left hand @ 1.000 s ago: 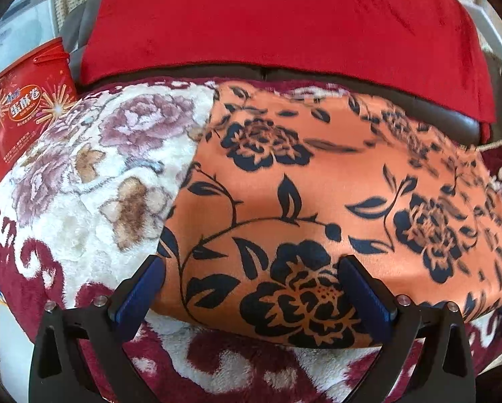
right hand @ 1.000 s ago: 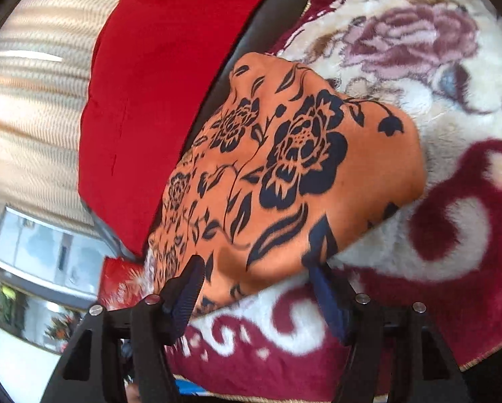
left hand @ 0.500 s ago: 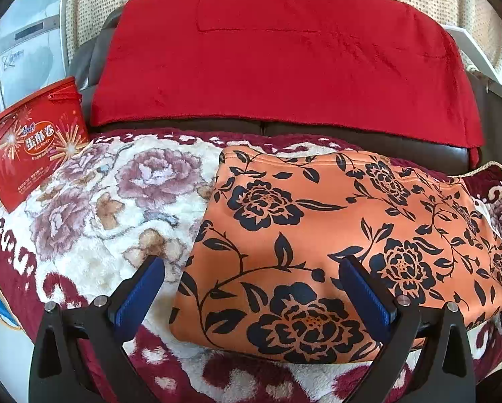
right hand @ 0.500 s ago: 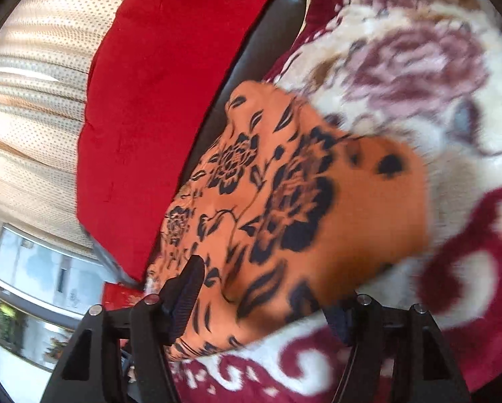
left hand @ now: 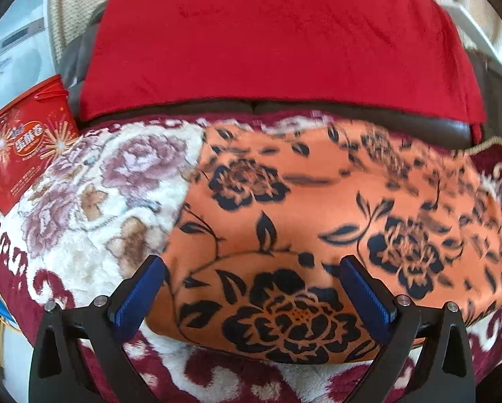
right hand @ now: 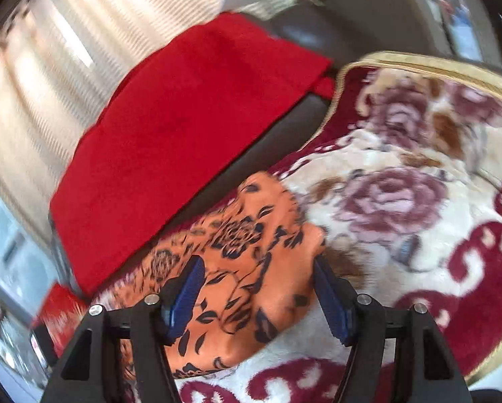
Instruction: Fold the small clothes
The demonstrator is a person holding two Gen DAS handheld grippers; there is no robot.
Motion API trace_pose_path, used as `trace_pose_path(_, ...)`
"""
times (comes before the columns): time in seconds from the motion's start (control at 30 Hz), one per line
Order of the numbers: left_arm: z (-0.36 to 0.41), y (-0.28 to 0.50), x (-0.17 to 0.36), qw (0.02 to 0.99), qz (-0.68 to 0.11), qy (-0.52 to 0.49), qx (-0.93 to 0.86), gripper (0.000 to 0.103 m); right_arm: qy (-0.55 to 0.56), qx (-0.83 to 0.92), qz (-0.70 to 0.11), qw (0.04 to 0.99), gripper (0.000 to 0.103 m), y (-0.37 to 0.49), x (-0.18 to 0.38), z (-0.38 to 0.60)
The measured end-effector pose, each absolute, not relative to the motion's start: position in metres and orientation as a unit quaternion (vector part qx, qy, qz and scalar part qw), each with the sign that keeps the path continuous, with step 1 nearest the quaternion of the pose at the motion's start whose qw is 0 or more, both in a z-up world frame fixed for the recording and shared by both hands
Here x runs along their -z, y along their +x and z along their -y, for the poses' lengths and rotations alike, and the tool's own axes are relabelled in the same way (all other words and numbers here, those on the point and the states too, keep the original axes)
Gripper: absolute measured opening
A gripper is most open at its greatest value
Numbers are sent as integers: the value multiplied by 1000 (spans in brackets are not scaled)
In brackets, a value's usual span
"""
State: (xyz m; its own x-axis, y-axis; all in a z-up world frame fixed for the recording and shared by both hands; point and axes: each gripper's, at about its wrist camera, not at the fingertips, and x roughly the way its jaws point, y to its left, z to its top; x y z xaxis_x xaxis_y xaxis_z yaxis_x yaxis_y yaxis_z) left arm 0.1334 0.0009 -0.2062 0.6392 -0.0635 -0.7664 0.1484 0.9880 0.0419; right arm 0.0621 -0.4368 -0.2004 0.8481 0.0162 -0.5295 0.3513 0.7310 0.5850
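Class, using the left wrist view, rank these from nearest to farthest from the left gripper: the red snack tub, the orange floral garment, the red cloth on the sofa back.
From the left gripper:
1. Orange floral garment, lying right in front, its near edge between the fingers.
2. Red snack tub, off at the left edge.
3. Red cloth, draped over the sofa back at the top.

Orange floral garment (left hand: 318, 235) lying folded on plush floral blanket (left hand: 93, 201). Left gripper (left hand: 252, 288) hovering over near edge, jaws spread wide. Red cloth (left hand: 267, 40) draping backrest; red tin (left hand: 19, 147) sitting far left.
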Motion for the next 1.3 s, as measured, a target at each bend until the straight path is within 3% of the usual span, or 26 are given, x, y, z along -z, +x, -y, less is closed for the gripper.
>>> trace_pose_path(0.23,4,135,214,896,-435,65,64,103,402,104,-350,840,64,77,252,447)
trace_pose_path(0.4,5,124,193,920,-381,58,73,103,420,136,-301,845,64,49,237,470)
trace_pose_path(0.57,13,120,187,928,-359,56,80,103,354,83,-238,900,64,52,196,442)
trace_pose_path(0.67,23,129,202,910,-398,69,91,103,350,51,-273,895,64,76,204,426)
trace_pose_path(0.77,26,134,214,899,-422,71,98,103,367,55,-359,856,61,100,243,424)
trace_pose_path(1.1,15,128,192,922,-373,78,61,103,380,41,-314,869,57,77,220,426)
trace_pose_path(1.3,3,137,207,913,-399,78,40,103,395,74,-359,842,57,95,248,430)
